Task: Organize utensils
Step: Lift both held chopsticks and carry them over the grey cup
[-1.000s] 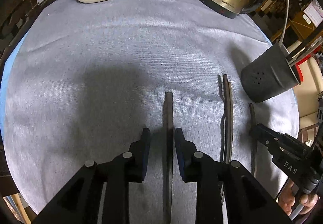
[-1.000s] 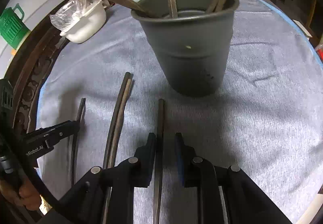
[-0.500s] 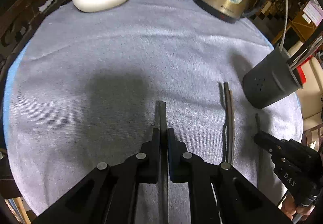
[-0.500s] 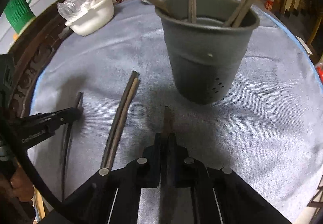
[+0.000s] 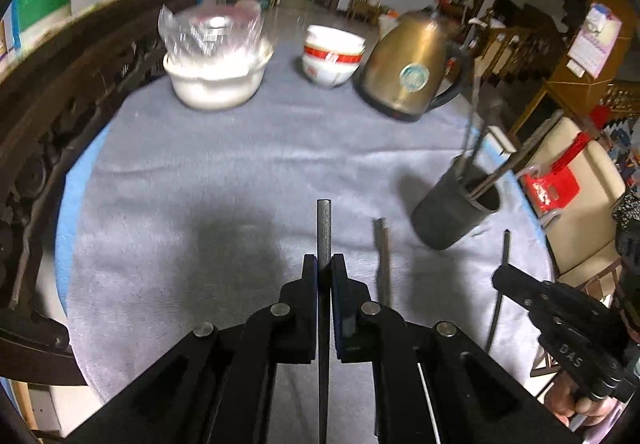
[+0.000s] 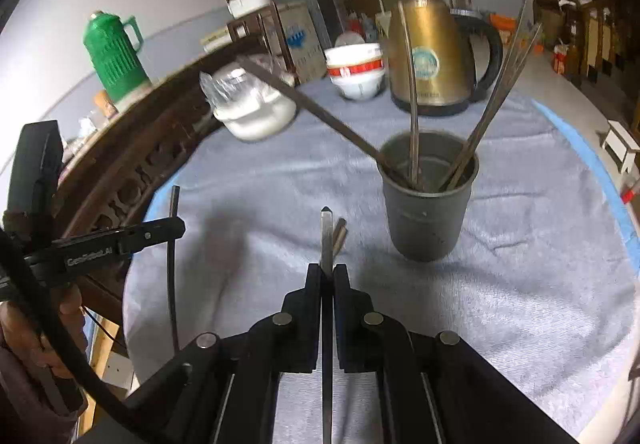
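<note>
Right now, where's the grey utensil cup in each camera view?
Left wrist: cup at right of centre, tilted by the lens, past the pair of chopsticks on the cloth.
Right wrist: cup just right of centre, upright.
Shared landmark: gold kettle behind it.

White bowl [image 5: 218, 77] w/ plastic, upper left, is motion-blurred; chopstick [image 5: 323, 284] cut off at bottom edge.

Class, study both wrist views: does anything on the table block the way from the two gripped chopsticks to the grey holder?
Nothing visible does. Bare cloth lies between the right chopstick and the holder. The loose pair lies flat, below the left chopstick.
</note>
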A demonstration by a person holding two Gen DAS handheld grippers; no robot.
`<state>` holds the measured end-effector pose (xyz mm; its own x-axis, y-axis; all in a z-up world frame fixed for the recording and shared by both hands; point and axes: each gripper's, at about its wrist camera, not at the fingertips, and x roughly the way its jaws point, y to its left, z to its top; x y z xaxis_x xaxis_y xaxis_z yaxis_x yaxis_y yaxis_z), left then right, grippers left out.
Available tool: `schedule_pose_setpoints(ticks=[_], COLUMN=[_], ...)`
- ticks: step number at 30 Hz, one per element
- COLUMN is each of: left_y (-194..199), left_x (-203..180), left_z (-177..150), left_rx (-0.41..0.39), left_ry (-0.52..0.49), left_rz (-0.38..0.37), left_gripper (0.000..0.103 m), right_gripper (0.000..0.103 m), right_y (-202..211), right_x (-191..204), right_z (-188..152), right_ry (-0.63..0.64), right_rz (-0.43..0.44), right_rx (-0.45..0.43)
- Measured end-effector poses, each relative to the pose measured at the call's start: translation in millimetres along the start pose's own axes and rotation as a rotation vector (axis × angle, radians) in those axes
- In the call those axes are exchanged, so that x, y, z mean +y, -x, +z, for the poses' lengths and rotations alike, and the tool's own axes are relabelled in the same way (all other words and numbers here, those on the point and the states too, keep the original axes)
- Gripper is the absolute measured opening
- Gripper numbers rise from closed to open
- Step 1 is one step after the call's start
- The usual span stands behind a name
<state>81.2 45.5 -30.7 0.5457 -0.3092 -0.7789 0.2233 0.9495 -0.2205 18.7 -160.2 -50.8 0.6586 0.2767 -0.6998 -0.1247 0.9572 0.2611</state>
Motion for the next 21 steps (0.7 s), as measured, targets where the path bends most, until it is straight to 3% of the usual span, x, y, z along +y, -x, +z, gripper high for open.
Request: schedule_pose_setpoints(ticks=[14,21], left_y=[63.6,73.5], left_x=[-23.2,-31.8], left_z=[2.8,8.6], left_rx=[-0.165,-0.194], left_ry=[-0.040,-0.043], left_rz=[-0.024,-0.031], left_gripper=[0.006,0.006], right_gripper=[0.006,0.006], right_y=[51.0,69.5], right_x=[7.6,3.0], right_z=[5.2,10.8], right_ry=[-0.011,-0.038], right_rz=[0.019,0.026], right_rx=[-0.191,-0.267])
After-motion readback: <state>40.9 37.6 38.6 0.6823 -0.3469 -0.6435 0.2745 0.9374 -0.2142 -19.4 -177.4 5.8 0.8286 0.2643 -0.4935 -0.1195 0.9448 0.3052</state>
